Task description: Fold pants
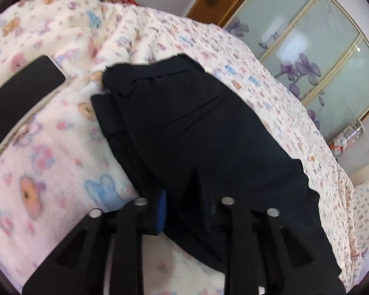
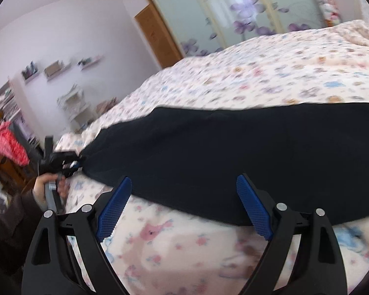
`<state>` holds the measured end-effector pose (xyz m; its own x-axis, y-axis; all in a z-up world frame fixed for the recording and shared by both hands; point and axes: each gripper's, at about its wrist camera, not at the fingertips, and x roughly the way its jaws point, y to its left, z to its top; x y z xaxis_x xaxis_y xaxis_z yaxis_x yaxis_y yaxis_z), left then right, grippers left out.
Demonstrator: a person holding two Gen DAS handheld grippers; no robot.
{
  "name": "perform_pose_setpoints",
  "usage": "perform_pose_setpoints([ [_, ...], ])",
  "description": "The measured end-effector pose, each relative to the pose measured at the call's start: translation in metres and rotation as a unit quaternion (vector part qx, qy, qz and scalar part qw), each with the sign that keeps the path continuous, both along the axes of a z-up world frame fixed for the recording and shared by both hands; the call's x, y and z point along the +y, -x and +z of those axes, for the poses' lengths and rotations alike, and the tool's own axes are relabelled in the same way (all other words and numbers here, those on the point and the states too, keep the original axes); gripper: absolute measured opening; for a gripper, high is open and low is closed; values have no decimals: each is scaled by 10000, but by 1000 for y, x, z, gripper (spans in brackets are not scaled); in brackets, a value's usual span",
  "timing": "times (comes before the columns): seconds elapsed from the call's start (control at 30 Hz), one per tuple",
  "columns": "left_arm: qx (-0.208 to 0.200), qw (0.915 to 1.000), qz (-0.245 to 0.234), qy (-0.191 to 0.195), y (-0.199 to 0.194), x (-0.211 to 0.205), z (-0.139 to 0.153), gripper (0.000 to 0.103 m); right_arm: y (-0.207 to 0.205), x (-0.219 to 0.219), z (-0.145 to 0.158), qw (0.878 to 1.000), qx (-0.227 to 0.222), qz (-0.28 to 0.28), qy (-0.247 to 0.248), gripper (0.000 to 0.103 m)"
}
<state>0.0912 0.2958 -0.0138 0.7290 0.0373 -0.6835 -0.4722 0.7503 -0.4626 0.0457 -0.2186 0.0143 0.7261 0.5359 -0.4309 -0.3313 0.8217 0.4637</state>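
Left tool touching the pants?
Touching. The left wrist view shows the left tool shut on a fold of the pants; the right wrist view shows that tool pinching the fabric's end.

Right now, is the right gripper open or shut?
Open. In its own wrist view the right gripper has its blue pads spread wide apart, empty, just short of the dark pants on the bedspread.

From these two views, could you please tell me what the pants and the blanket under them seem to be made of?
The pants look like a dark navy woven cloth with a matte finish: smooth, with a crisp pocket slit, though the exact fibre is unclear. The blanket looks like soft fleece, fuzzy and printed with pastel cartoon animals.
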Motion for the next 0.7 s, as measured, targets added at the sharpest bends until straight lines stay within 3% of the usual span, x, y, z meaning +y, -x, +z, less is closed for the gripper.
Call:
perform_pose_setpoints([
  [0.03, -113, 9999, 59, -36, 6, -2, 5, 60, 5, -20, 6, 9993, -40, -329, -172, 89],
  [0.1, -502, 9970, 362, -465, 32, -11, 25, 78, 13, -57, 11, 9942, 1, -934, -540, 89],
  [0.17, -856, 9922, 360, -832, 53, -25, 40, 85, 24, -109, 9, 9799, 213, -1687, -1043, 88],
  [0.23, -1203, 9871, 83, -1052, 66, -52, 55, 93, 34, -157, 3, 9608, 513, -2431, -1226, 82],
  [0.27, -1298, 9858, -46, -1067, 69, -63, 58, 95, 41, -184, 0, 9460, 691, -2912, -1248, 74],
  [0.33, -1487, 9825, -437, -1030, 67, -97, 65, 100, 57, -231, -6, 9130, 933, -3649, -1571, 70],
  [0.47, -1535, 9781, -1134, -826, 61, -164, 60, 101, 70, -281, -20, 8674, 1477, -4348, -1919, 54],
  [0.53, -1508, 9756, -1406, -759, 58, -193, 49, 101, 71, -290, -23, 8588, 1554, -4505, -1881, 51],
  [0.7, -1313, 9651, -1954, -1151, 53, -231, 21, 101, 60, -286, -27, 8642, 1655, -4505, -1510, 50],
])
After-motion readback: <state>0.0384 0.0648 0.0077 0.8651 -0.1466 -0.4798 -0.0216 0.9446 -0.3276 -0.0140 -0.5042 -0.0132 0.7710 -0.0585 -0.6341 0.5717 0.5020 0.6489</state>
